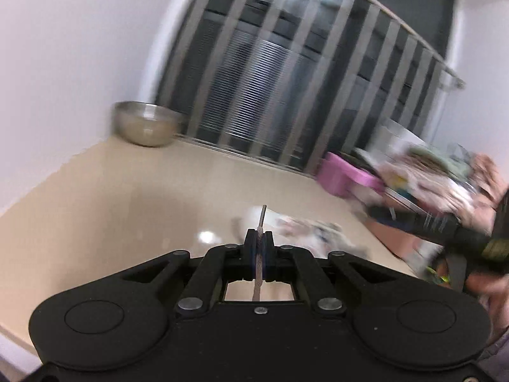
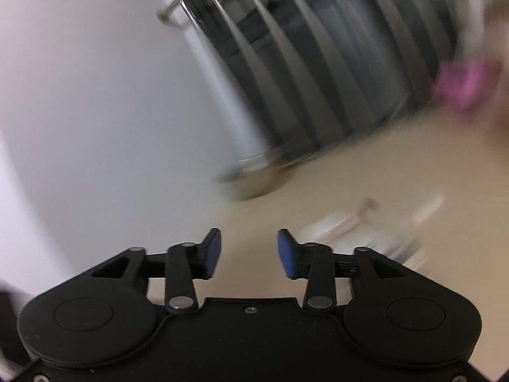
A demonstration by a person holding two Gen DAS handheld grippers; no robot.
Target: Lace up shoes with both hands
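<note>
My left gripper (image 1: 260, 238) is shut on a pale pink shoelace (image 1: 259, 262). The lace's dark tip (image 1: 262, 215) sticks out beyond the pads. A blurred white and pink shoe (image 1: 313, 234) lies on the beige floor just beyond and to the right of it. In the right wrist view my right gripper (image 2: 248, 253) stands open, its blue pads (image 2: 212, 254) apart with nothing between them. The same shoe (image 2: 356, 232) shows as a smear to its right, with a lace end rising from it. The other gripper's black body (image 1: 445, 232) and a hand show at the right edge of the left wrist view.
A steel bowl (image 1: 146, 124) sits on the floor in the corner by the white wall. Vertical metal railings (image 1: 286, 73) run along the back. A pink box (image 1: 346, 175) and a heap of cloth and packages (image 1: 429, 172) stand at the right.
</note>
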